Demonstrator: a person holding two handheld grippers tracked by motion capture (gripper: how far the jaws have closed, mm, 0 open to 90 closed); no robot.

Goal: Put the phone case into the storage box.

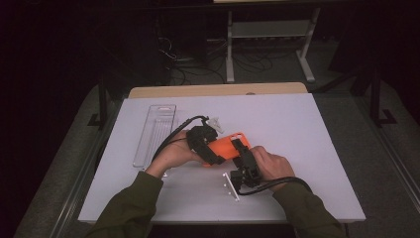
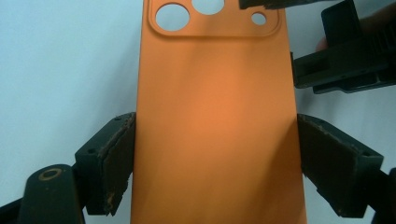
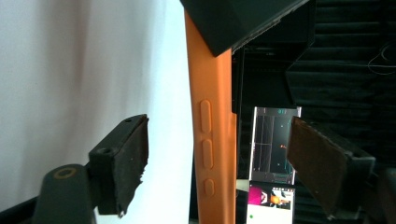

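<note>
Left claw (image 2: 215, 154) is clamped on the orange phone case (image 2: 217, 116); right claw (image 3: 217, 158), open around its edge, should be squeezed squarely.

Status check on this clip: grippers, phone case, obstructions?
Left hand-held gripper clamped across orange phone case. Right hand-held gripper open, straddling the case's button edge, pads clear. Nothing in the way.

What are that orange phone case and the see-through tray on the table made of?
The orange phone case looks like soft silicone or matte plastic: an even, dull surface with moulded side buttons. The see-through tray seems to be thin clear plastic, glossy, with the table showing through. Neither is certain from looks alone.
</note>
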